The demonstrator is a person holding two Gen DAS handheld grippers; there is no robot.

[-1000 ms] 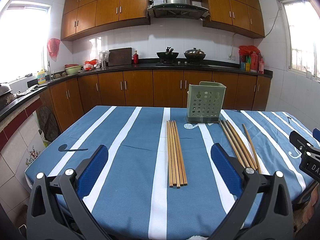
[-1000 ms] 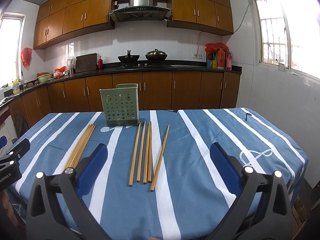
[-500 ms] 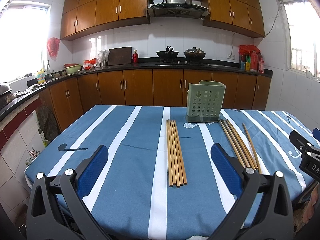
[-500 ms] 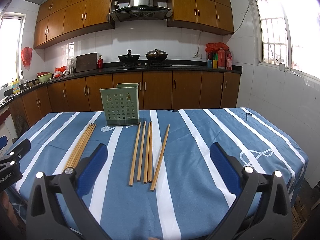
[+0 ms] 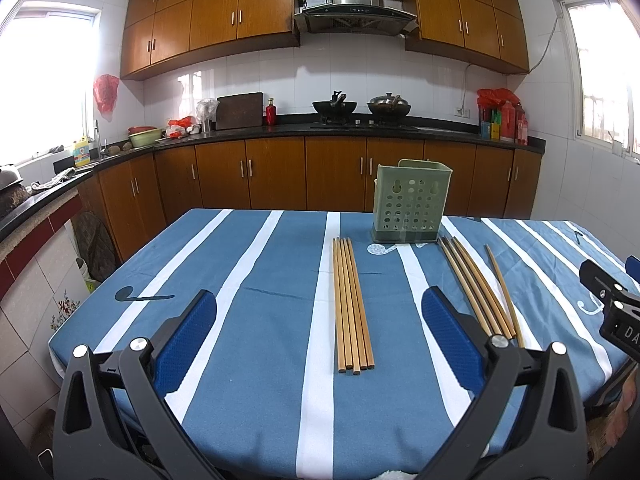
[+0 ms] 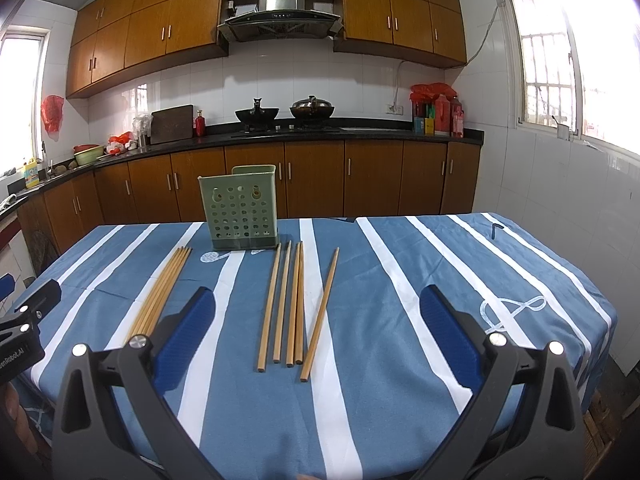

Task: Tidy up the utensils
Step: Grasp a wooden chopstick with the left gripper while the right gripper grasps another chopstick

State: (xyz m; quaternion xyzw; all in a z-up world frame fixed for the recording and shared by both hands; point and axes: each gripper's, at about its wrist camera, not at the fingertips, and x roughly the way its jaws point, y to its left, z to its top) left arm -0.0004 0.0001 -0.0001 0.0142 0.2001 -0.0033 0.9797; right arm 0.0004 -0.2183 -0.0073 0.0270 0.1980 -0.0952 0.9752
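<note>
A green perforated utensil holder (image 5: pixel 411 201) (image 6: pixel 241 208) stands upright at the far side of the table. A tight bundle of several wooden chopsticks (image 5: pixel 352 304) (image 6: pixel 160 292) lies left of it. A looser group of several chopsticks (image 5: pixel 472 288) (image 6: pixel 288 300) lies to its right, one (image 6: pixel 320 314) a little apart. My left gripper (image 5: pixel 320 332) is open and empty above the near table edge, in line with the tight bundle. My right gripper (image 6: pixel 316 330) is open and empty, in line with the looser group.
The table carries a blue cloth with white stripes (image 5: pixel 256 280) (image 6: pixel 440 280). Behind it run brown kitchen cabinets and a black counter (image 5: pixel 360 128) with woks. The right gripper's body shows at the left wrist view's right edge (image 5: pixel 612 308).
</note>
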